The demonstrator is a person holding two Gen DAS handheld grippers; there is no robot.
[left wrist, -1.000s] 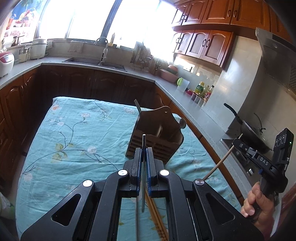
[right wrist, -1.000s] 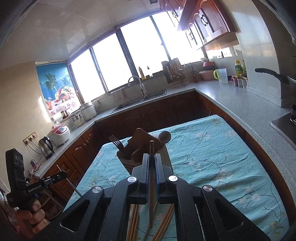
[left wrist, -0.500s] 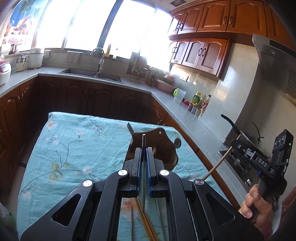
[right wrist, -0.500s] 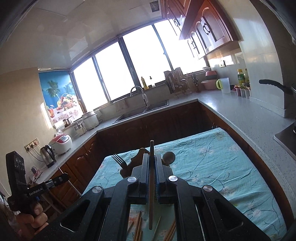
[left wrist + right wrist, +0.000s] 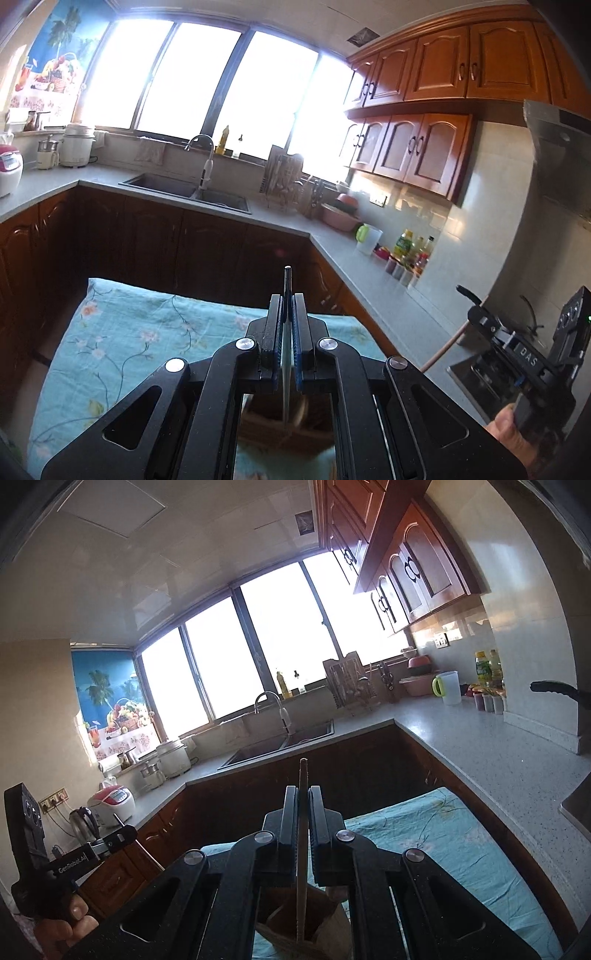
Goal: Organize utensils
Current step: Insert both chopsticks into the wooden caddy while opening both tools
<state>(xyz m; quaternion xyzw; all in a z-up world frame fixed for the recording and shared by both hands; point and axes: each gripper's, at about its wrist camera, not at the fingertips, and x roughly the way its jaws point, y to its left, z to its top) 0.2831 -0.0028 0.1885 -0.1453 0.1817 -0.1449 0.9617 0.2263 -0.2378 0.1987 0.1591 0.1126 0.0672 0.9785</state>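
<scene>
Two grippers, each clamped on one slim utensil, above the wooden holder.

We hold the left gripper (image 5: 287, 334) closed tight on a thin metal utensil (image 5: 287, 295) whose dark tip pokes past the fingertips; which kind of utensil it is we cannot tell. Our right gripper (image 5: 303, 819) is pinched on a wooden chopstick (image 5: 302, 812) that stands nearly upright, its lower end down inside the wooden utensil holder (image 5: 328, 928). In the left wrist view that holder (image 5: 266, 424) shows blurred beneath the gripper, standing on the desk under a turquoise floral cloth (image 5: 122, 343). Each camera catches the other gripper off to the side, gripped by a hand (image 5: 508, 430), with its stick slanting down. Beyond lie the grey kitchen counter (image 5: 480, 734), sink (image 5: 184, 188) and bright windows (image 5: 221, 81).
</scene>
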